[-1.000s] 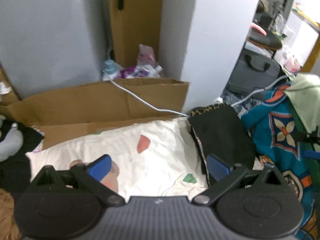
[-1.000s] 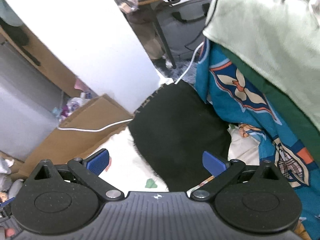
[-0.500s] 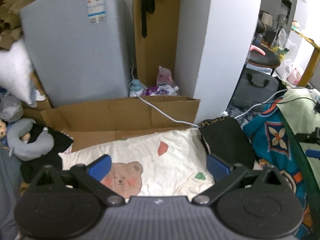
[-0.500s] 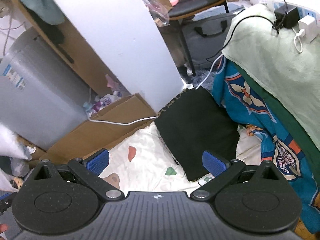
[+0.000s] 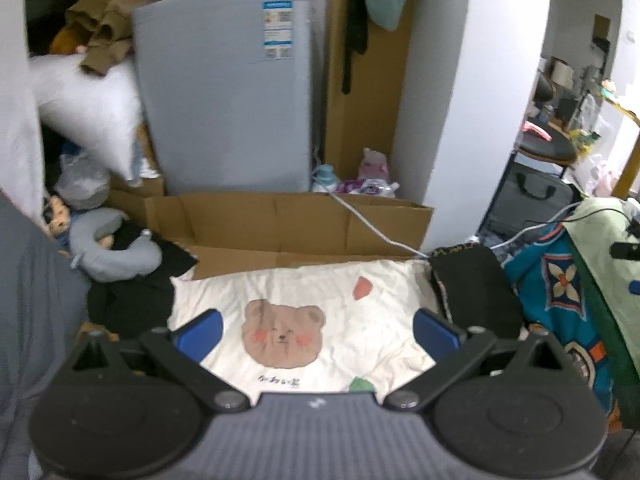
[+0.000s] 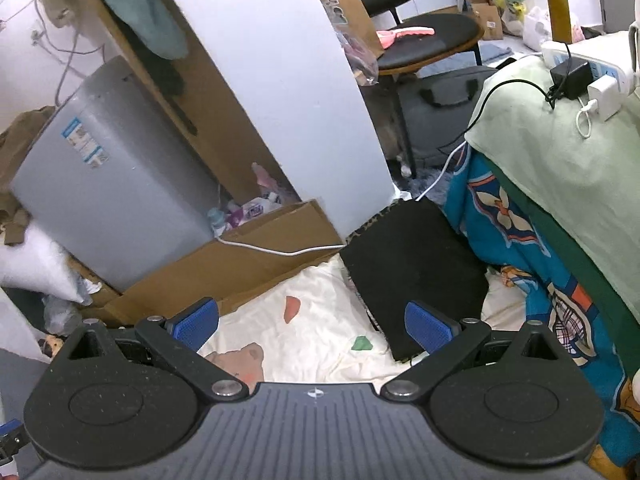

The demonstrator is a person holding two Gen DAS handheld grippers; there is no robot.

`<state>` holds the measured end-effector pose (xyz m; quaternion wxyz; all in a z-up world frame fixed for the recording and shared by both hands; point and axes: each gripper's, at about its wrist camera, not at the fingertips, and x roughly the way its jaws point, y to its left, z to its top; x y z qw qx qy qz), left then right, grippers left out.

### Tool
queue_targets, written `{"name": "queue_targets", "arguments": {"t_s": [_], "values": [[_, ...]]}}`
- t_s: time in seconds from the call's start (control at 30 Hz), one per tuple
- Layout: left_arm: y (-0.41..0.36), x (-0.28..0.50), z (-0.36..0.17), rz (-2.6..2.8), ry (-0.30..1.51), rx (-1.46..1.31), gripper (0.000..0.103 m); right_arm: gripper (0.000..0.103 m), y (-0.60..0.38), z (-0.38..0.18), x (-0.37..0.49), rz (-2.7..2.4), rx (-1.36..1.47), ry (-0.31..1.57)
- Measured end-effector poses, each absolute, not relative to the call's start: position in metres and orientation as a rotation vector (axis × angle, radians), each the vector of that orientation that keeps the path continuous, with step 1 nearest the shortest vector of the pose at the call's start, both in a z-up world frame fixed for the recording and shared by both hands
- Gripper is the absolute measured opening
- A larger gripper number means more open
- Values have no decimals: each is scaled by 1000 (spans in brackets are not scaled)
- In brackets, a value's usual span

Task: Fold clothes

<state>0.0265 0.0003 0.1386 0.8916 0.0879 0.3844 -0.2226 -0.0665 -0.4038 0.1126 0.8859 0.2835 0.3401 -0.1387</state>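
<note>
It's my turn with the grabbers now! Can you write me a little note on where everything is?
Left tool: open, empty, above the cream bear sheet.
Right tool: open, empty, aimed between that sheet and the folded black cloth.
Done: the black cloth lies folded flat at the sheet's right edge.
Left: nothing is gripped; more dark clothes lie heaped left of the sheet, seemingly unfolded.

Through the left wrist camera I saw my left gripper (image 5: 318, 330) spread wide and empty above a cream sheet (image 5: 372, 320) printed with a bear face (image 5: 283, 333). A folded black garment (image 5: 476, 292) lay on the sheet's right edge, against a blue patterned blanket (image 5: 560, 280). Flattened cardboard (image 5: 288, 222) stood behind the sheet, with a grey appliance (image 5: 228, 92) behind that.
</note>
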Motion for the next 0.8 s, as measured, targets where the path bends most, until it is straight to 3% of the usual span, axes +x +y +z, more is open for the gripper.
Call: {"name": "queue_targets", "arguments": {"t_s": [0.43, 0.8], "values": [[29, -8, 133, -351, 784, 135, 102, 102, -373, 79, -85, -186, 536, 724], [27, -20, 92, -340, 832, 120, 102, 102, -352, 50, -91, -143, 512, 749]]}}
